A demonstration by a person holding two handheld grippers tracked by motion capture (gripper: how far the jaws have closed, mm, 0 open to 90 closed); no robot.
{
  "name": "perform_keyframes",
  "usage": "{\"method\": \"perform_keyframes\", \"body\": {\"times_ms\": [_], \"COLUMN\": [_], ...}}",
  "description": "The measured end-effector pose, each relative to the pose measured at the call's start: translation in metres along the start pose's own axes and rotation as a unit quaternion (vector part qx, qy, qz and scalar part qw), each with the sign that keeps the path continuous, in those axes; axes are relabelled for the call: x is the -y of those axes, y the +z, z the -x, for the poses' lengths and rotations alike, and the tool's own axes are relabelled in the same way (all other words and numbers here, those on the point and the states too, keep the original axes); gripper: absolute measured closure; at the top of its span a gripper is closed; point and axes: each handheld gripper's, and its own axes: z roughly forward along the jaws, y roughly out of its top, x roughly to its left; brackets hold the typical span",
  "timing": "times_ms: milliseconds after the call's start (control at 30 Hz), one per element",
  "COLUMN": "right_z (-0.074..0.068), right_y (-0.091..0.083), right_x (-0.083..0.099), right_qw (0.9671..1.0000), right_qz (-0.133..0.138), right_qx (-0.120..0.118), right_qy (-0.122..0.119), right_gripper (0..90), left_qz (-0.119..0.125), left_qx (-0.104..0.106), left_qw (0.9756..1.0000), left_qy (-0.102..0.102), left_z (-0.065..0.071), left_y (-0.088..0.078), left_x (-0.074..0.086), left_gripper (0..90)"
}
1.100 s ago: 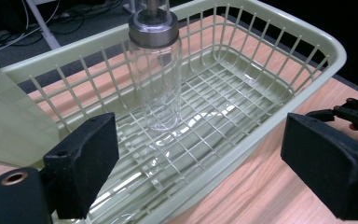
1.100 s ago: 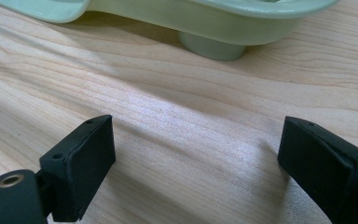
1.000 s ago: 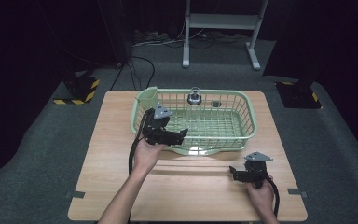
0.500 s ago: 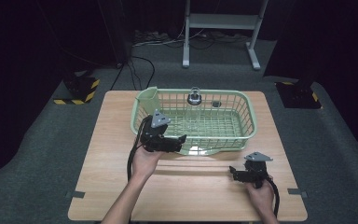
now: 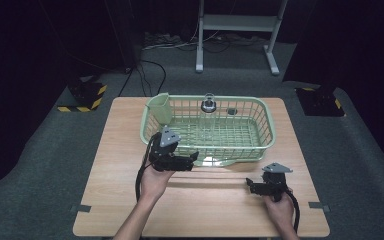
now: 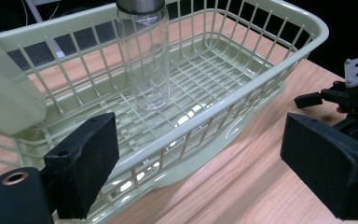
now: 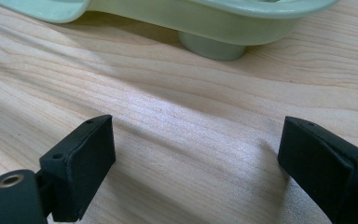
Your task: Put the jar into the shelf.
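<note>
Your left gripper (image 5: pixel 194 158) hangs with its jaws apart and empty at the near rim of the green basket (image 5: pixel 267 131), likely lined up toward the glass jar (image 6: pixel 143 56) standing upright inside it. Your right gripper (image 5: pixel 249 184), jaws also apart and empty, rests low over the table (image 5: pixel 120 150), clear of the work. The left gripper view shows the jar's clear wall and metal cap close; the high view gives just a small shape by the far wall.

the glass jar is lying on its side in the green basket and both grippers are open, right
Not quite: the glass jar stands upright in the green basket, as the left gripper view shows. The left gripper and right gripper are open.
</note>
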Motion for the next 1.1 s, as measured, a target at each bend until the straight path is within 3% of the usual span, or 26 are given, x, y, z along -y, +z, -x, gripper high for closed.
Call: {"method": "perform_keyframes", "body": {"times_ms": [400, 633, 1100], "right_z": [0.0, 0.0, 0.0], "right_y": [0.0, 0.0, 0.0], "right_x": [0.0, 0.0, 0.0], "right_qw": [1.0, 1.0, 1.0], "right_qz": [0.0, 0.0, 0.0], "right_qx": [0.0, 0.0, 0.0], "right_qy": [0.0, 0.0, 0.0], "right_gripper": [10.6, 10.6, 10.6], "left_qz": [0.001, -0.004, -0.009], "left_qx": [0.001, -0.006, -0.015], "left_qw": [0.9998, 0.9998, 0.999], "left_qy": [-0.018, -0.017, -0.04], "left_z": [0.002, 0.0, -0.006], "left_y": [-0.001, 0.001, 0.005], "left_x": [0.022, 0.036, 0.063], "left_gripper": [11.5, 11.5, 11.6]}}
